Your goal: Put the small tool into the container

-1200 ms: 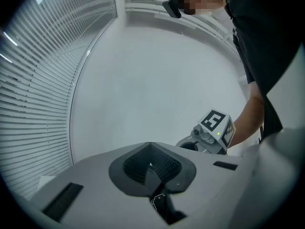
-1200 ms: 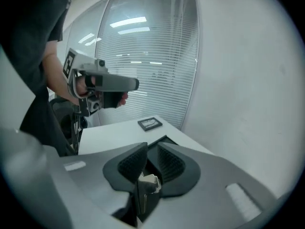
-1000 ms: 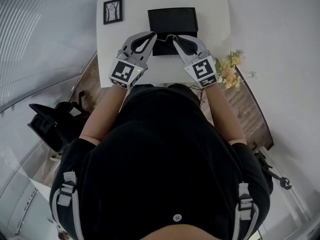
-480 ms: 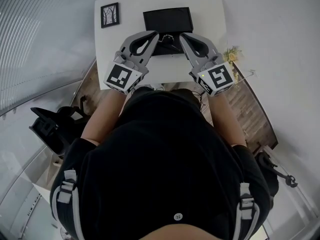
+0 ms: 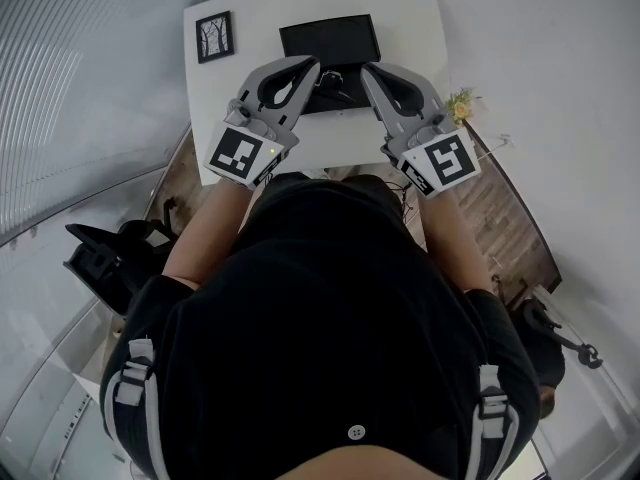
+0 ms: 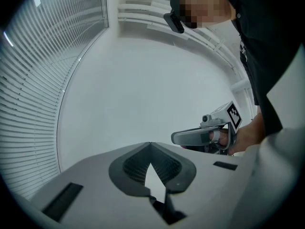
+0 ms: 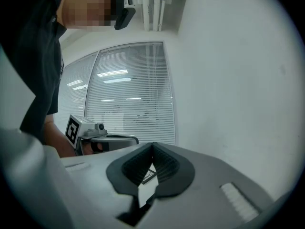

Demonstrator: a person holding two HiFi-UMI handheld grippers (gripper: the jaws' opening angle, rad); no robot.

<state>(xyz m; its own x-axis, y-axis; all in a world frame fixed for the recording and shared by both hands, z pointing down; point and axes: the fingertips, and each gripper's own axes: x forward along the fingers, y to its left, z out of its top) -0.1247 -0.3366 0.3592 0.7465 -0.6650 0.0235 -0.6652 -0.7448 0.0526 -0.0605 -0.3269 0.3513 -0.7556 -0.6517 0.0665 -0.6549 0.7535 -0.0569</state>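
Observation:
A black rectangular container [image 5: 328,39] stands at the far middle of the white table [image 5: 420,28]. Just in front of it lies a dark flat patch [image 5: 335,94] with thin dark shapes on it; I cannot make out the small tool there. My left gripper [image 5: 312,65] and right gripper [image 5: 366,70] hover over that patch, tips angled toward each other. Both gripper views point up at walls. The left gripper [image 6: 150,145] is shut with nothing seen between its pads. The right gripper [image 7: 152,145] is shut too, and nothing shows in it.
A small framed picture [image 5: 213,36] lies at the table's far left corner. Yellow flowers [image 5: 460,106] stand off the right edge above a wooden surface [image 5: 505,223]. A black chair [image 5: 105,258] sits at the lower left. Window blinds [image 7: 128,94] fill one wall.
Both grippers have drawn back toward me and apart, their marker cubes now lower and wider in the head view. The head view has shifted slightly.

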